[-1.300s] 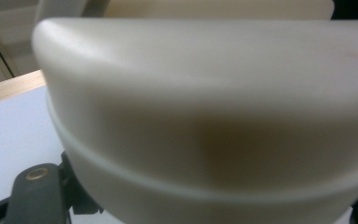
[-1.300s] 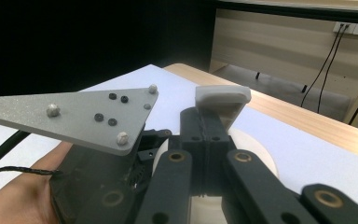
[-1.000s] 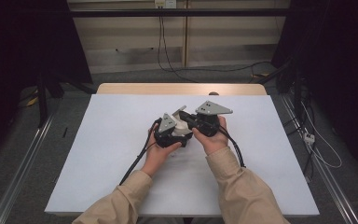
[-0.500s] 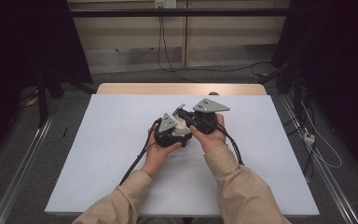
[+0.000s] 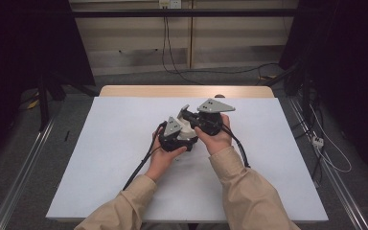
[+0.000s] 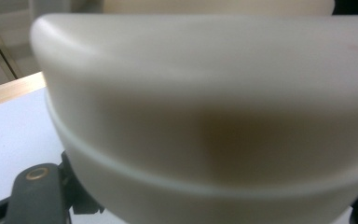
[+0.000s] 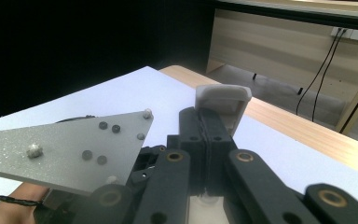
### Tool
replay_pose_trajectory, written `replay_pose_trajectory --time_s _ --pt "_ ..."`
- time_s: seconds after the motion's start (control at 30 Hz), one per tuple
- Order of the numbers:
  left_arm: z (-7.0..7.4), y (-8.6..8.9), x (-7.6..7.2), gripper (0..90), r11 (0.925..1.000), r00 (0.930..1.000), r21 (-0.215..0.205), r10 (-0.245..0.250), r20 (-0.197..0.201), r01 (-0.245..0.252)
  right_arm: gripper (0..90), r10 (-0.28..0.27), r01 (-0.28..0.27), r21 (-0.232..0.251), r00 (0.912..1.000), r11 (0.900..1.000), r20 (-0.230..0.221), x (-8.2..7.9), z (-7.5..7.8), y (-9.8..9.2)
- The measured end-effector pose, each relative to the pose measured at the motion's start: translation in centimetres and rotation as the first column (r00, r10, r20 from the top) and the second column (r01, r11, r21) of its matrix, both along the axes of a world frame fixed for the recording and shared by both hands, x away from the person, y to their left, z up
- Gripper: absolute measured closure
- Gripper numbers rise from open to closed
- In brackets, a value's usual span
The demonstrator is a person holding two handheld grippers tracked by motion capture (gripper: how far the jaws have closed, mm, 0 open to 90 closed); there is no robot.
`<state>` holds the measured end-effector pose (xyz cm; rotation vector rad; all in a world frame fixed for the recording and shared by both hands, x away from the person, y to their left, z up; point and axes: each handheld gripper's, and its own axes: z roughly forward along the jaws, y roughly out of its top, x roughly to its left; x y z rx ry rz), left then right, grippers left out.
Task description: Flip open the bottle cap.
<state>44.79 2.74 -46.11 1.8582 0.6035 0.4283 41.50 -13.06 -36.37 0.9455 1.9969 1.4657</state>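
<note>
**Both hands steady over the white counter**

Nothing has moved since the earlier frames: from the high view I see both hand-held grippers parked in the same spot, close together above the middle of the counter (image 5: 124,143), a flat white matte sheet with a pale wooden edge at the far side. My left hand-held gripper (image 5: 184,136) is clamped on a small cream-white plastic piece (image 5: 188,128), smooth and rounded; in the left gripper view it (image 6: 205,116) looms blurred, a curved shell with a raised seam around it. My right hand-held gripper (image 5: 186,112) has its black jaws pressed flat together, and a white, boxy plastic cap (image 7: 223,100) with rounded corners sits at their tips in the right gripper view. Grey three-cornered plates (image 5: 215,105), speckled and dull, top each tool. Tan sleeves (image 5: 249,191) cover both forearms.
</note>
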Motion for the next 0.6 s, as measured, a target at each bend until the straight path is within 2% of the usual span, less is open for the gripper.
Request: replay_pose_trajectory --time_s 0.23,0.33,0.6 --pt "0.00 -0.01 0.00 18.7 1.0000 1.0000 0.000 0.000 0.000 0.000 89.0 0.011 -0.011 -0.017 0.9999 1.000 -0.001 -0.31 0.10 -0.12" --pt "0.01 0.02 0.01 18.8 1.0000 1.0000 0.003 0.000 0.000 0.000 90.0 0.011 -0.011 -0.006 0.9999 1.000 0.001 -0.33 0.20 -0.27" --pt "-0.02 0.02 0.01 18.8 1.0000 1.0000 -0.003 0.006 -0.005 -0.006 90.0 -0.025 0.025 -0.007 0.9997 1.000 0.000 0.31 0.00 -0.39"
